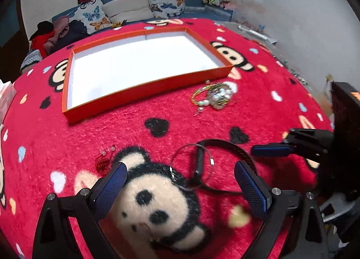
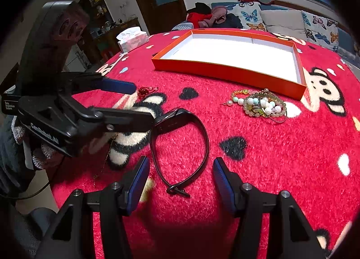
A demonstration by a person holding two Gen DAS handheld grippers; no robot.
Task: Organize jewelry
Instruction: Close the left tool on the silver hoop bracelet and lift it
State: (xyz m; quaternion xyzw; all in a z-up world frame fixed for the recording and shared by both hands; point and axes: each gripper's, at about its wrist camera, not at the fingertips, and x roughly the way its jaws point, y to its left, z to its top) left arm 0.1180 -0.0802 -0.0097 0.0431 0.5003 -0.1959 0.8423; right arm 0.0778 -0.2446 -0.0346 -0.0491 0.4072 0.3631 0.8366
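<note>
I held both grippers, left point(image 1: 180, 180) and right point(image 2: 181, 179), jaws spread, over watch point(image 2: 180, 144) near blanket point(image 2: 281, 157) front edge; probably pinch strap squarely.

The right gripper point(image 2: 181, 182) hangs wide open over a black watch point(image 2: 180, 139) (band looped) on the red bench point(image 2: 281, 157); beads point(image 2: 261, 104) lie beside an orange tray point(image 2: 225, 73).

Each hand-held gripper point(image 1: 180, 182) point(image 2: 181, 175) is black plastic with blue textured pads point(image 1: 249, 188) and silver screws point(image 1: 276, 190); the left body carries white lettering.
</note>
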